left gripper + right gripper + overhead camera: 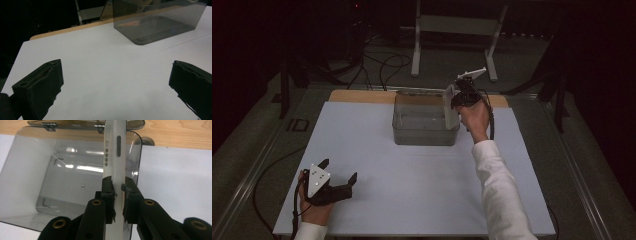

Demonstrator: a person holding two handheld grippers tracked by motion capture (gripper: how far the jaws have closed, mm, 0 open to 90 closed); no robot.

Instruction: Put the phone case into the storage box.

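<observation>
White and slim, the phone [113, 157] is clamped on edge in the jaws of the right gripper [117, 188] above the smoky plastic box [424, 122], seemingly for lowering inside, while the left gripper [337, 176] rests spread open on the desk [412, 190].

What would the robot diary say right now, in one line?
right tool: shut on white flat device, above clear box | left tool: open, nothing held, over white table
</observation>
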